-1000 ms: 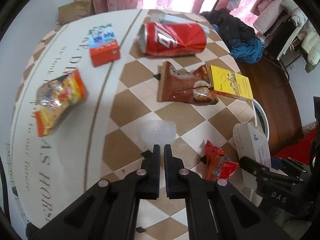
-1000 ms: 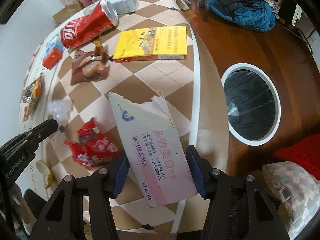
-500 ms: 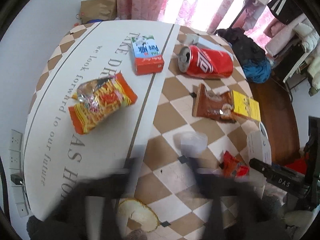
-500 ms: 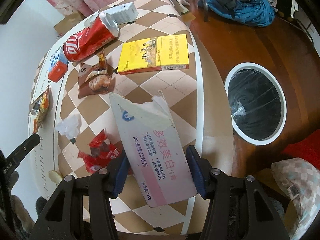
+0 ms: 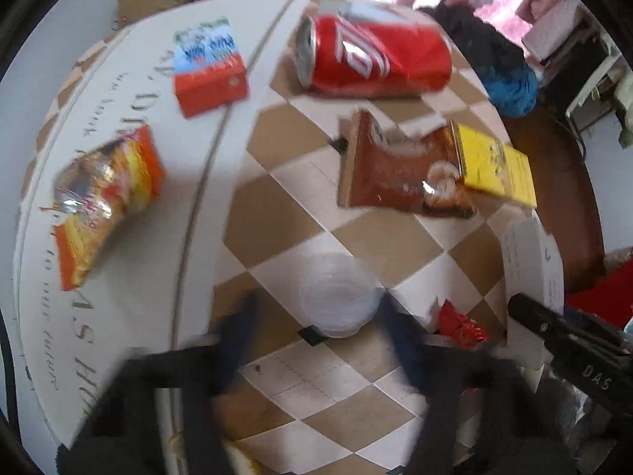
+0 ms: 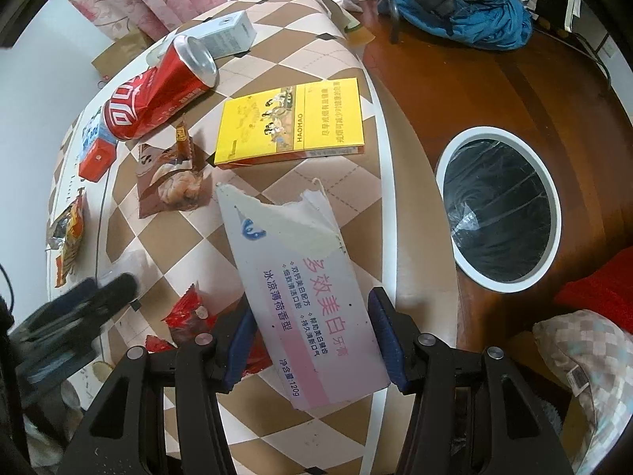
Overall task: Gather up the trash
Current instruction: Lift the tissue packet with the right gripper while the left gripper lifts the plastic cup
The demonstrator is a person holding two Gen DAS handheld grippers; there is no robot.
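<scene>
Since a second ago, the left claw point(image 5: 316, 340) has swung up and back down, and its two fingers have gone from shut to wide apart. They look smeary from moving. Now the clear plastic cup point(image 5: 336, 310) sits right in front of that claw, between the two fingers, on the checked tabletop point(image 5: 277, 213). The left claw is the near one for it.

The right claw point(image 6: 312, 340) has not let go. It holds the torn toothpaste box point(image 6: 300, 277) tight, with the box's long side pointing away from the claw. The white bin point(image 6: 496, 211) is on the floor to the right of the box, past the tabletop edge.

A red wrapper point(image 5: 459, 322) lies just beside the cup. I think the fingers should close on the cup only.
</scene>
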